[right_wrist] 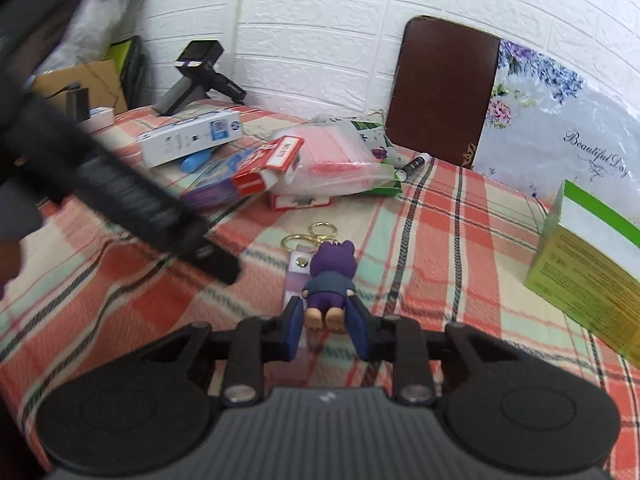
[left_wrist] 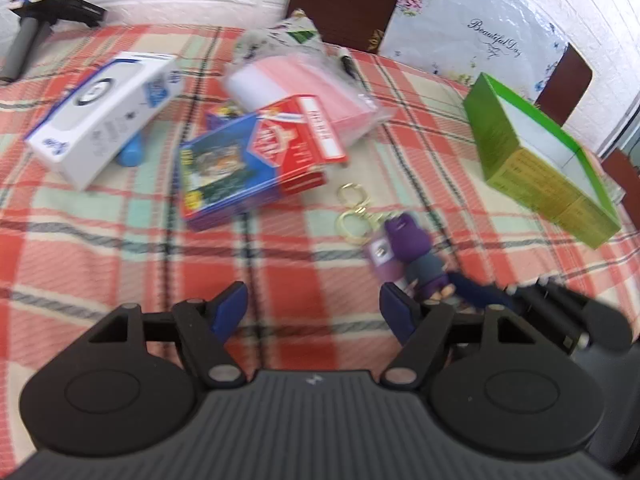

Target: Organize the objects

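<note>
Barely underway, I'd say: the green box (right_wrist: 592,264), off to the right of the right tongs (right_wrist: 328,332), looks empty, while the white carton (left_wrist: 100,116), the red-and-blue packs (left_wrist: 256,156) and the pink packet (left_wrist: 316,96) lie heaped well ahead of the left tongs (left_wrist: 314,312), which gape wide on nothing. The right tongs straddle the purple keychain figure's (right_wrist: 331,280) legs on the worktop (right_wrist: 440,240); whether they pinch yet, I cannot tell.
</note>
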A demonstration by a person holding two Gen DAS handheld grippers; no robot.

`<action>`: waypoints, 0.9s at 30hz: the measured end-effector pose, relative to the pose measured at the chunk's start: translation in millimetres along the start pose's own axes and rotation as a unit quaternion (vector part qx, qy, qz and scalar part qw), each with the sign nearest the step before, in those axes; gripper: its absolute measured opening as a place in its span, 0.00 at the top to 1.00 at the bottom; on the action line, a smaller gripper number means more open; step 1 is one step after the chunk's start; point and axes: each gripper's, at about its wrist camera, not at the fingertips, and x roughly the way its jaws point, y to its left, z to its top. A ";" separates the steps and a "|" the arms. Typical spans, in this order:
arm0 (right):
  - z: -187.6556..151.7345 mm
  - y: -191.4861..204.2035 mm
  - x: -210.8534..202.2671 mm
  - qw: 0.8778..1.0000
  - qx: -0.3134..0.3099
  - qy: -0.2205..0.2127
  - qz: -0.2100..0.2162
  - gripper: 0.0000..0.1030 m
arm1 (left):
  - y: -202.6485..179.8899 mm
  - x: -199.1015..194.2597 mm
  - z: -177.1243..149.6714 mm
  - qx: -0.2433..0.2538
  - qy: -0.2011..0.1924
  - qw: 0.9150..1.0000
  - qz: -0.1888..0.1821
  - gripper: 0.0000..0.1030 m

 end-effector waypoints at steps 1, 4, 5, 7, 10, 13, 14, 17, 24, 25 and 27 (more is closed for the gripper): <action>-1.0 -0.2 -1.2 1.000 0.000 -0.002 0.001 0.74 | -2.5 1.6 2.5 -0.006 0.004 1.000 -0.010 0.23; -0.6 -3.9 1.2 1.000 0.005 -0.005 0.001 0.54 | -11.9 11.5 9.0 -0.016 0.013 0.999 -0.027 0.15; 0.4 -5.3 3.0 1.000 0.009 -0.006 0.002 0.50 | -16.4 15.5 10.8 -0.014 0.013 0.999 -0.025 0.15; 0.9 -8.9 7.4 1.000 0.017 -0.001 0.008 0.36 | -24.6 20.8 14.2 -0.004 0.015 1.000 -0.016 0.14; 0.8 -26.0 0.3 0.999 0.032 -0.025 -0.001 0.33 | -34.4 26.1 20.1 0.006 0.020 1.000 -0.021 0.15; 0.1 -55.5 -7.9 0.998 0.043 -0.043 -0.007 0.24 | -37.2 26.7 24.2 0.001 0.013 0.998 -0.064 0.12; 0.8 -61.9 -11.3 0.998 0.036 -0.052 -0.006 0.24 | -39.1 25.8 26.2 -0.002 0.009 0.997 -0.075 0.12; 8.6 -71.1 -17.0 0.997 -0.014 -0.072 -0.017 0.24 | -49.1 20.4 35.7 0.010 -0.012 0.996 -0.086 0.12; 40.5 -116.0 12.5 0.987 -0.033 -0.069 -0.142 0.22 | -39.4 8.7 55.1 -0.021 -0.066 0.997 -0.046 0.14; 45.3 -128.3 20.0 0.986 -0.021 -0.058 -0.152 0.20 | -37.3 11.6 54.2 -0.021 -0.056 0.997 -0.042 0.14; 53.2 -149.4 41.2 0.987 -0.003 -0.025 -0.157 0.17 | -36.2 18.1 48.8 -0.014 -0.029 0.999 -0.034 0.15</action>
